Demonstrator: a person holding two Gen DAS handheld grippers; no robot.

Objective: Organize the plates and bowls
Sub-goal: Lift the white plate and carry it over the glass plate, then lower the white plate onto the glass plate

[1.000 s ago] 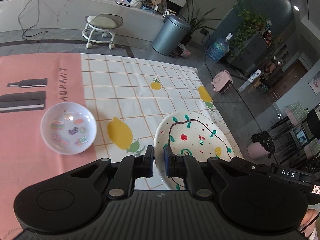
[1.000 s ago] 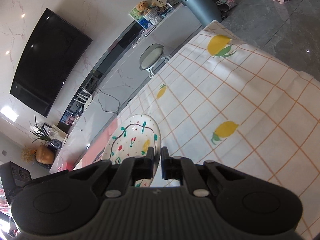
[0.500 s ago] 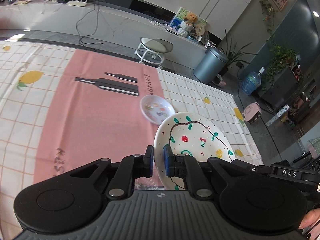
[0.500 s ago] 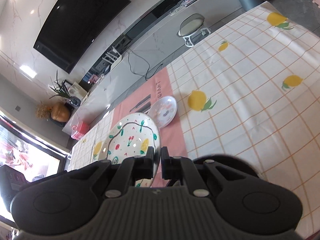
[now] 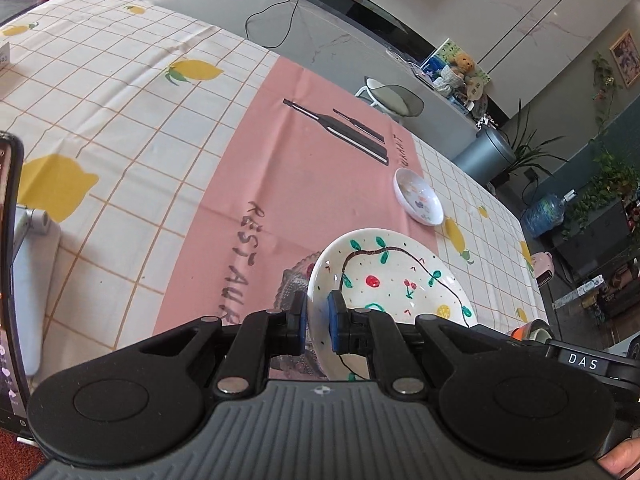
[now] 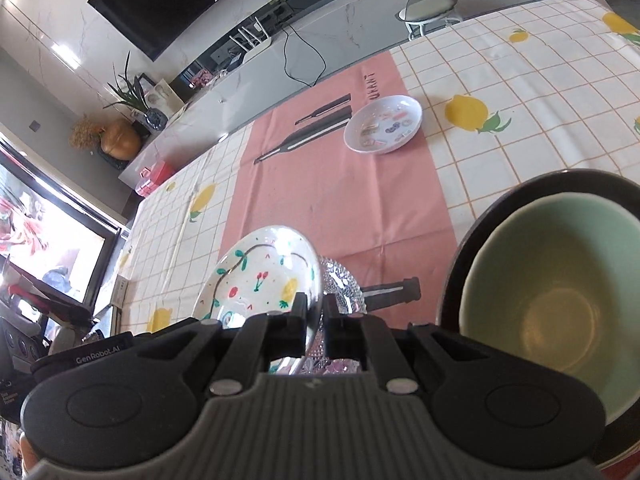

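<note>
Both grippers are shut on the rim of one white painted plate with cherries and green leaves (image 5: pixel 394 280) (image 6: pixel 260 276), from opposite sides. My left gripper (image 5: pixel 317 322) pinches its near edge; my right gripper (image 6: pixel 313 318) pinches the other edge. The plate hangs above a clear cut-glass dish (image 5: pixel 290 286) (image 6: pixel 346 286) that lies on the pink runner. A small white bowl with coloured pictures (image 5: pixel 418 196) (image 6: pixel 384 124) sits farther back on the runner. A green bowl (image 6: pixel 560 292) sits inside a black dish (image 6: pixel 468 232) at the right.
The table carries a lemon-print checked cloth (image 5: pixel 120 120) with a pink runner (image 5: pixel 300 160) across it. A phone on a white stand (image 5: pixel 16 280) is at the left edge. A stool (image 5: pixel 394 98), a grey bin (image 5: pixel 486 154) and plants stand beyond the table.
Both grippers have carried the painted plate from the right end of the table leftward and back over the pink runner. The glass dish and the green bowl have come into view.
</note>
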